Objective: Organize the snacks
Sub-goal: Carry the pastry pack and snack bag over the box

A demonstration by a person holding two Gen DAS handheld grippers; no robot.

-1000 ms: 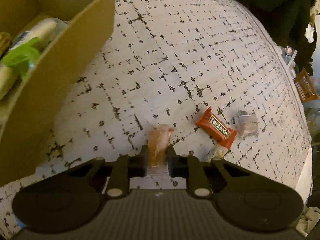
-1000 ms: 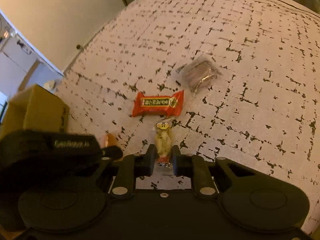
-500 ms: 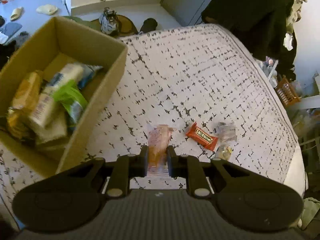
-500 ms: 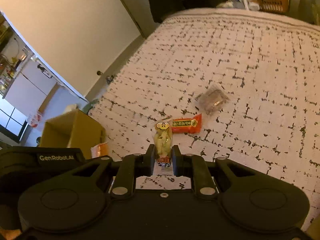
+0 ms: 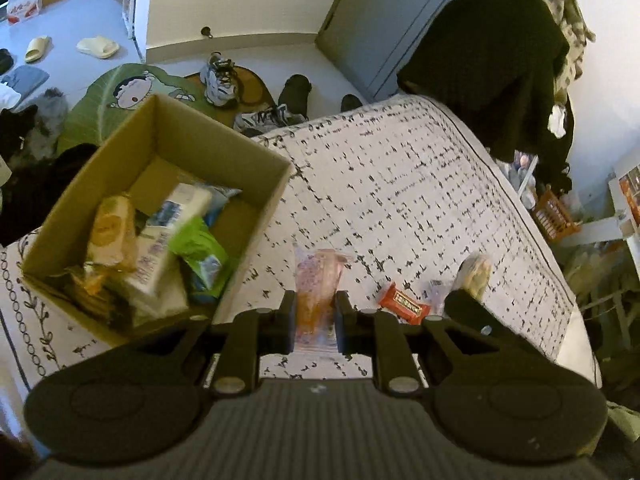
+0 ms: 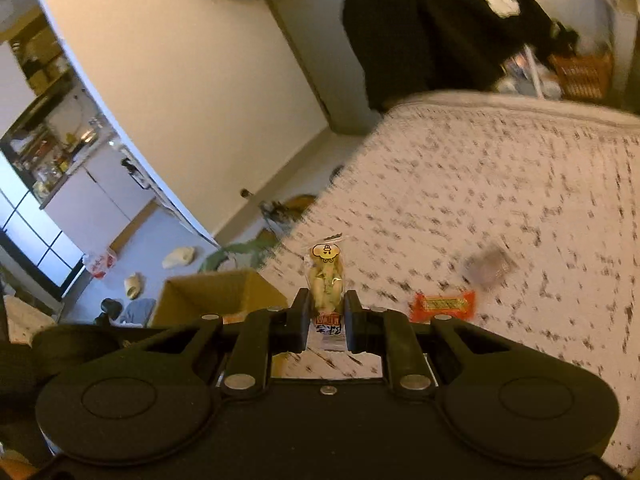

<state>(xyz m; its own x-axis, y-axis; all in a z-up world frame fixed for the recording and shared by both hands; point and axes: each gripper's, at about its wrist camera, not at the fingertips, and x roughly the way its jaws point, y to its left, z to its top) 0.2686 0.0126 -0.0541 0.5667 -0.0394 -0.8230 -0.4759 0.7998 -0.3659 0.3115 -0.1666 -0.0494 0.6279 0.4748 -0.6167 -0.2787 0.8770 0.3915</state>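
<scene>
I see the bed (image 5: 420, 184) with its spotted cover, a cardboard box (image 5: 260, 216) on it, a red snack bar (image 5: 404, 304), a small clear packet (image 6: 488, 266)

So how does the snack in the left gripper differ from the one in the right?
The orange packet in the left gripper is clear wrap over pinkish-orange contents; the yellow packet in the right gripper holds pale yellow pieces under a cartoon label. The orange packet looks wider than the yellow packet. Both stand upright, pinched at their lower ends.
</scene>
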